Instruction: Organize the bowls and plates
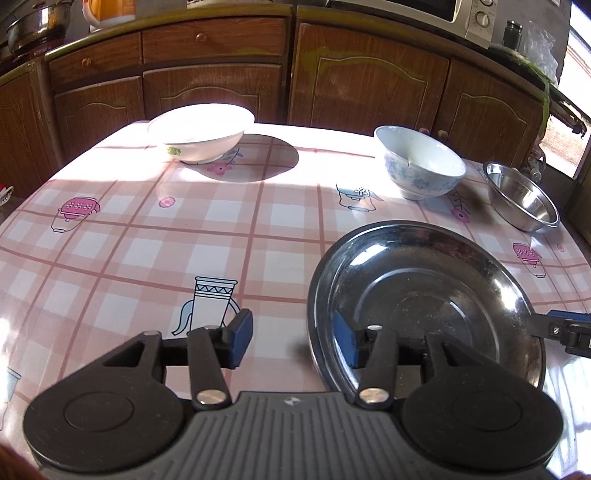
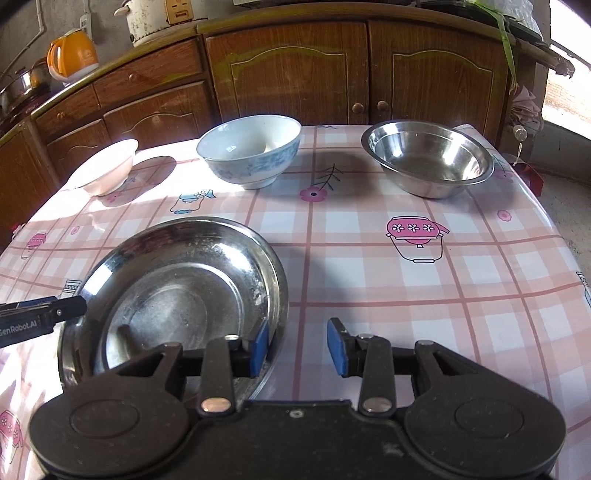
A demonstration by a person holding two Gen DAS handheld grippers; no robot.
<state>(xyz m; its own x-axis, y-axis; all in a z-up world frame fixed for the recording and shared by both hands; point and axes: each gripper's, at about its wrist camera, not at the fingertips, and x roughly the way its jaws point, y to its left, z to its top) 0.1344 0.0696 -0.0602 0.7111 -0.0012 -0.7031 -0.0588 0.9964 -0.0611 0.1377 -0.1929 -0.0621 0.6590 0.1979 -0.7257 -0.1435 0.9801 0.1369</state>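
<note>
Steel plate (image 1: 424, 295) rim between left claw (image 1: 291, 338) pads.

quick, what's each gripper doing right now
Left gripper: open, straddling the near rim of the steel plate, holding nothing.
Right gripper: open, straddling the plate's rim, holding nothing.

Counted on the table (image 2: 369, 280): one steel plate (image 2: 173, 295); three bowls, namely one white bowl (image 1: 201, 134), one blue-patterned bowl (image 2: 249, 153) and one steel bowl (image 2: 428, 158). Behind: one orange kettle (image 2: 72, 55), one microwave (image 1: 424, 14). Two tools, left tool (image 1: 293, 338) and right tool (image 2: 297, 347).
</note>
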